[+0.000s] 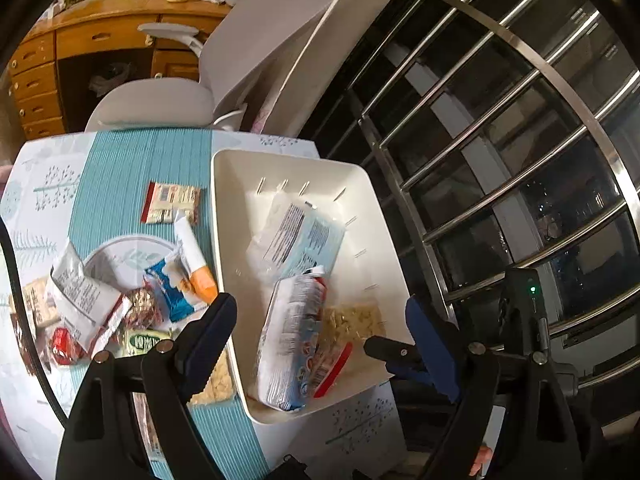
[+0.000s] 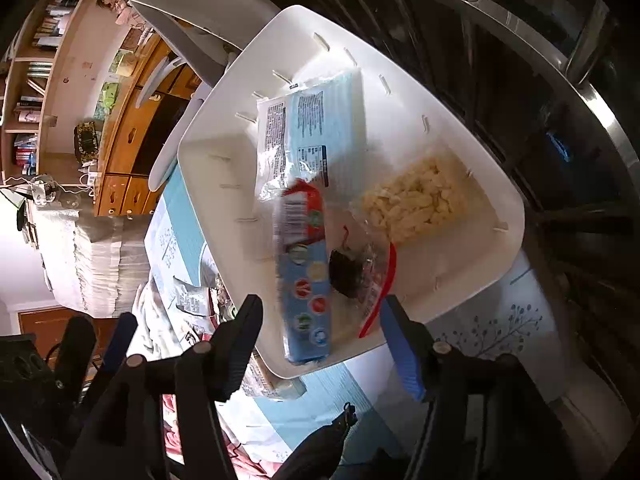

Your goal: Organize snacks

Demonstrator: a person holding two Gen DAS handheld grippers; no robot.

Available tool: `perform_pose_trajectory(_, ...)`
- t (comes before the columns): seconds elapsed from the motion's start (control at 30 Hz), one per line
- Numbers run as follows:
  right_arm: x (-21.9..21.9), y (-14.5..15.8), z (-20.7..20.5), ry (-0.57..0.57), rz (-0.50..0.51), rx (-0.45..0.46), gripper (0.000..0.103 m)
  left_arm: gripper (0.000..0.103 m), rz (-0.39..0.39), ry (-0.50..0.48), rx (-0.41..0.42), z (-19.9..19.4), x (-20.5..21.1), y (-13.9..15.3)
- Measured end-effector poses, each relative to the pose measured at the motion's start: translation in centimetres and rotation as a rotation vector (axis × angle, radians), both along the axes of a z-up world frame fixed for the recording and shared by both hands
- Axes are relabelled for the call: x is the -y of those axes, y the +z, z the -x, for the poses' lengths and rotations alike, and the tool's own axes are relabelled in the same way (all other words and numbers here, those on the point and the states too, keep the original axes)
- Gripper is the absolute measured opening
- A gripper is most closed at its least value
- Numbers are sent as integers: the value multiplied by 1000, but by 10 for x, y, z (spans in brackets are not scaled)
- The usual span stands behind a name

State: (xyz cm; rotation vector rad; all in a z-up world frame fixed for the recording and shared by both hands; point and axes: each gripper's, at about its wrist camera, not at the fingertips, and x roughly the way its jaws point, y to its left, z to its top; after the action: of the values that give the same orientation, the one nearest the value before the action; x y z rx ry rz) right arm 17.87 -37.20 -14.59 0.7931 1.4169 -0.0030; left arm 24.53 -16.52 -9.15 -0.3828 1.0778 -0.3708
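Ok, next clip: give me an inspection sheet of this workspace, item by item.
Surface: table under a teal and white patterned cloth.
Job's things: white plastic bin holding a pale blue packet, a blue and red tube-shaped packet and a clear bag of yellow puffs.
Clutter: loose snack packets piled left of the bin.
Grippers: left tongs open above the bin; right tongs open above it, empty.
Cables: nothing seen on the table.
Surroundings: grey chair, wooden drawers, steel window bars.
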Motion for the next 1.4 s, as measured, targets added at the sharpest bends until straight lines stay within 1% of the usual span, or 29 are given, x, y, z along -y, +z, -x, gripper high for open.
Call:
perform_pose_trajectory(0.13, -2, -2, 3, -2, -7, -3, 67, 85, 4, 14, -23, 7, -4, -3)
perform_pose_trajectory(0.37, -14, -7, 14, -4, -18, -17, 68, 86, 1, 44, -52, 27, -18, -7)
perform_pose_trajectory(0.57, -32, -10, 24, 1, -26, -40, 68, 86, 5, 92, -75, 51, -42, -9)
perform_pose_trajectory(0.7, -48, -9, 32, 7, -26, -43, 69, 86, -4, 104, -77, 66, -57, -8)
perform_pose_trajectory(1.0, -91, -5, 47, 20, -18, -41, 69, 86, -17, 152, -76, 96, -112, -2)
perform_pose_trajectory(1.2, -129, -4, 59, 11, -17, -38, 69, 86, -33, 178, -76, 112, -158, 5)
perform_pose_trajectory(1.4, -173, -8, 74, -7, -33, -50, 69, 86, -21, 208, -109, 127, -216, 4)
